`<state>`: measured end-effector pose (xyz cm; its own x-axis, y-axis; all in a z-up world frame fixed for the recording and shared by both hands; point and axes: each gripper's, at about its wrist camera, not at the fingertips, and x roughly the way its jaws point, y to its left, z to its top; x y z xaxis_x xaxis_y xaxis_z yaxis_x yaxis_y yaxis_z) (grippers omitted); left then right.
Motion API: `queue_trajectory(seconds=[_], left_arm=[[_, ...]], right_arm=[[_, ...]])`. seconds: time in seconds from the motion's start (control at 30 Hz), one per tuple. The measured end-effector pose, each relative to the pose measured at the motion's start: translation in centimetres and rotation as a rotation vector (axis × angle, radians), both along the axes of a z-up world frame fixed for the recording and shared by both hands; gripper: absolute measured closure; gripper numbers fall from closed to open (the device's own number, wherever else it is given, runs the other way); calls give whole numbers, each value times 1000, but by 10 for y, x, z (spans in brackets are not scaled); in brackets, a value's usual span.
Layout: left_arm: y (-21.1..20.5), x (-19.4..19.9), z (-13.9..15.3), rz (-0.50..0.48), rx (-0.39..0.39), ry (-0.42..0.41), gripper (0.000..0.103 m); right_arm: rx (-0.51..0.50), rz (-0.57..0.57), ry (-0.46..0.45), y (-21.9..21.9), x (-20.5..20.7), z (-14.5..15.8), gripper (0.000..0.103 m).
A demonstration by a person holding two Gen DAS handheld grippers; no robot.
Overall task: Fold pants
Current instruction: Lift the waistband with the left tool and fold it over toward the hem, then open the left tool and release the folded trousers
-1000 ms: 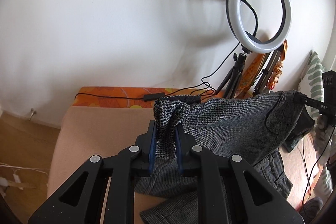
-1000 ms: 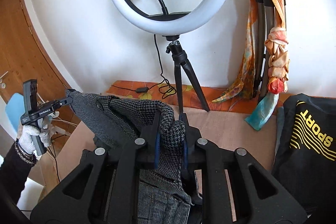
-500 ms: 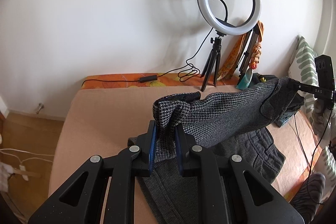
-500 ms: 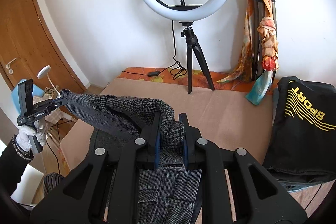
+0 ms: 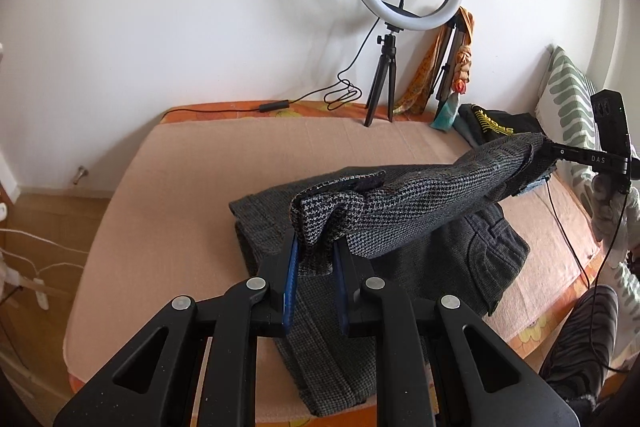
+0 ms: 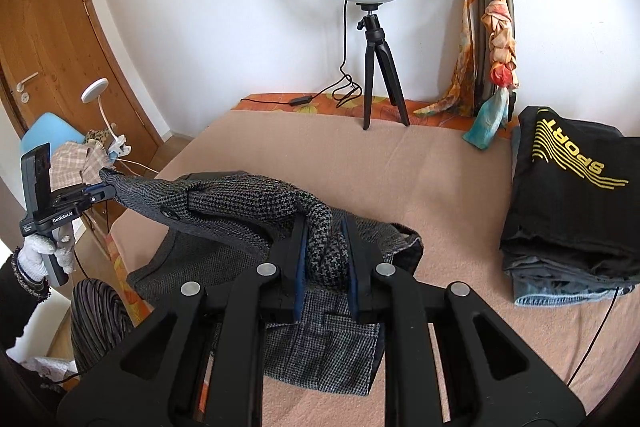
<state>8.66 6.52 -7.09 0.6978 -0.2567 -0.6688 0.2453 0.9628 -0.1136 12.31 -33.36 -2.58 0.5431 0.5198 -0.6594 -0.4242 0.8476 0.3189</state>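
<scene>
Grey houndstooth pants [image 5: 400,203] lie partly on the peach bed cover [image 5: 200,187]. My left gripper [image 5: 314,251] is shut on a bunched corner of the pants. My right gripper [image 6: 324,255] is shut on the other corner; it also shows at the right of the left wrist view [image 5: 560,153]. The held edge stretches taut between the two grippers, raised above the rest of the pants [image 6: 320,347], which lie folded on the bed. The left gripper appears at the left of the right wrist view [image 6: 96,193].
A ring light on a tripod [image 5: 384,67] stands at the back of the bed, with its cable [image 5: 304,99]. A stack of folded clothes topped by a black SPORT shirt [image 6: 572,179] lies at the right. A patterned pillow [image 5: 568,107] and a scarf-wrapped stand [image 6: 496,39] are behind.
Both grippers have pulled back toward the near side of the bed and lowered, carrying the held edge of the pants over the part lying on the bed. Both stayed shut.
</scene>
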Motion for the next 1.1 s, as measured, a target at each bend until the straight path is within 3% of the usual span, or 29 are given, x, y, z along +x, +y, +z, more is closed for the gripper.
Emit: queue_trajectory(seconds=[0.37, 0.63, 0.77, 0.87, 1.1], left_arm=[[-10, -40, -41, -37, 25, 100, 89], [-18, -53, -57, -70, 99, 170, 89], [-9, -59, -53, -59, 86, 189, 89], [1, -67, -45, -50, 89, 178, 89], [10, -66, -16, -23, 60, 115, 89]], right_arm=[[-113, 45, 67, 4, -40, -48, 86], [-201, 74, 90, 9, -53, -69, 84], [-257, 86, 95, 12, -58, -72, 78], [-263, 85, 117, 5, -62, -73, 66], [-172, 69, 125, -13, -73, -56, 56]])
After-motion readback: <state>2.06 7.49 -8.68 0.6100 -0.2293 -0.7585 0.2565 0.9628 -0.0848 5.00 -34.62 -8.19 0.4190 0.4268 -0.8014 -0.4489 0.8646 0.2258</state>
